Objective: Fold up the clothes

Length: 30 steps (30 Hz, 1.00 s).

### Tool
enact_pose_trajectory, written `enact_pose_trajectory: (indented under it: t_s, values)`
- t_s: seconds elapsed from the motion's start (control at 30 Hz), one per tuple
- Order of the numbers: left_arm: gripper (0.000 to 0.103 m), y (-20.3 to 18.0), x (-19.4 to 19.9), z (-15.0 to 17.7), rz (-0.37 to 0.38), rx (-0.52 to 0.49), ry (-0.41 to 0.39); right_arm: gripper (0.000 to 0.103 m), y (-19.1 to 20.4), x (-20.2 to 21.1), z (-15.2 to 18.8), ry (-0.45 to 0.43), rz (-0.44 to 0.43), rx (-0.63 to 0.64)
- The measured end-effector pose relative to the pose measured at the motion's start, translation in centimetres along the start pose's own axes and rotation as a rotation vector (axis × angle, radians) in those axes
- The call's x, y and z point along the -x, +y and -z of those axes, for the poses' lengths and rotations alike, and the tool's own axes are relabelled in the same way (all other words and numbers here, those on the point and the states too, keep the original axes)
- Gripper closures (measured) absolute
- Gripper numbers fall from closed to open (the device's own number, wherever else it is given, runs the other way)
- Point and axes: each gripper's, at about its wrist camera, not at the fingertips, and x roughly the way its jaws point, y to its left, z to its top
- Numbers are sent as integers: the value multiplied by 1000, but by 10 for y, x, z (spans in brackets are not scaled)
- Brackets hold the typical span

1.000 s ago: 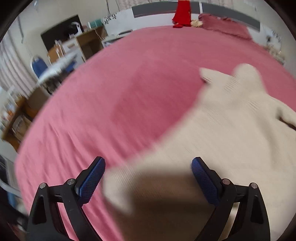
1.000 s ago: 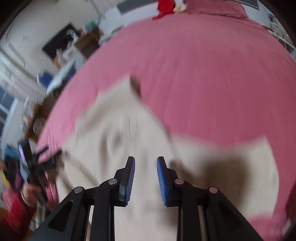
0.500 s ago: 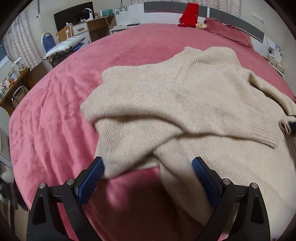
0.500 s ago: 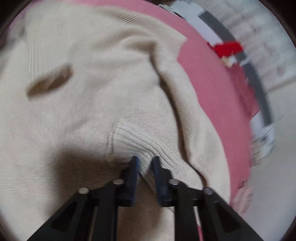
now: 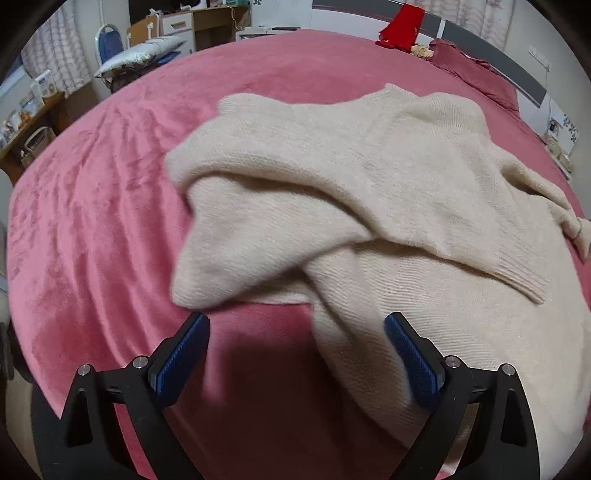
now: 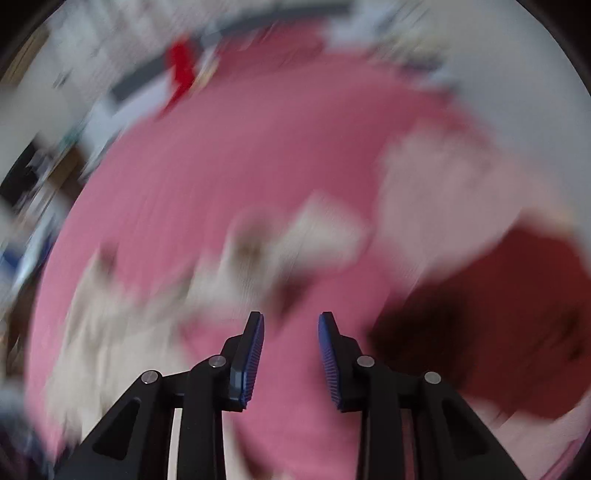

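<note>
A cream knitted sweater (image 5: pixel 369 192) lies crumpled on the pink bed cover (image 5: pixel 110 206), one sleeve folded across its body. My left gripper (image 5: pixel 295 354) is open and empty, just short of the sweater's near edge, with a fold of cloth by its right finger. The right wrist view is badly blurred. There the sweater (image 6: pixel 258 258) shows as pale patches ahead and to the left. My right gripper (image 6: pixel 291 354) is partly open with nothing between its fingers, above the bed cover (image 6: pixel 221 166).
A red garment (image 5: pixel 400 22) hangs at the grey headboard, with a dark red pillow (image 5: pixel 476 74) beside it. Desks, a blue chair (image 5: pixel 109 37) and shelves stand past the bed's left side. A dark red shape (image 6: pixel 498 332) fills the right of the right wrist view.
The left gripper has drawn back a little from the sweater. The right gripper, near-closed at the sweater's ribbed hem before, has opened somewhat, pulled away, and is swinging fast.
</note>
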Motion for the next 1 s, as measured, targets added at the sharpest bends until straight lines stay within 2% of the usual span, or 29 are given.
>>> enact_pose_trajectory:
  t_s: [0.1,0.13,0.17,0.23,0.3,0.37,0.43,0.57,0.73,0.83,0.9,0.93,1.0]
  values:
    - [6,-6,12,-2,48,-17,-41,72,25,-17,75,94,35,169]
    - [6,-6,19,-4,47,-18,-71,71,39,-21,98,113,24,229]
    - [6,-4,24,-6,34,-14,-98,71,62,-22,117,112,-24,293]
    - [6,3,35,-11,-10,8,-149,71,102,-23,143,109,-110,403]
    - [6,13,39,-17,-34,36,-154,67,149,-27,157,114,-157,530]
    - [6,26,41,-17,-62,66,-149,67,181,-35,169,144,-164,629]
    - [6,40,42,-13,-104,96,-137,67,208,-51,186,174,-127,695]
    - [6,69,36,-1,-128,163,-73,67,235,-55,204,168,-39,763]
    - [6,79,27,4,-118,201,-66,67,230,3,214,71,-204,691]
    - [6,71,24,3,-103,186,-57,67,257,9,247,121,-288,771]
    - [6,64,23,5,-74,181,-44,67,269,1,272,194,-317,855]
    - [6,61,24,7,-61,175,-38,67,277,-9,282,216,-308,896]
    - [6,53,28,11,-48,152,-35,67,285,-31,290,203,-225,933]
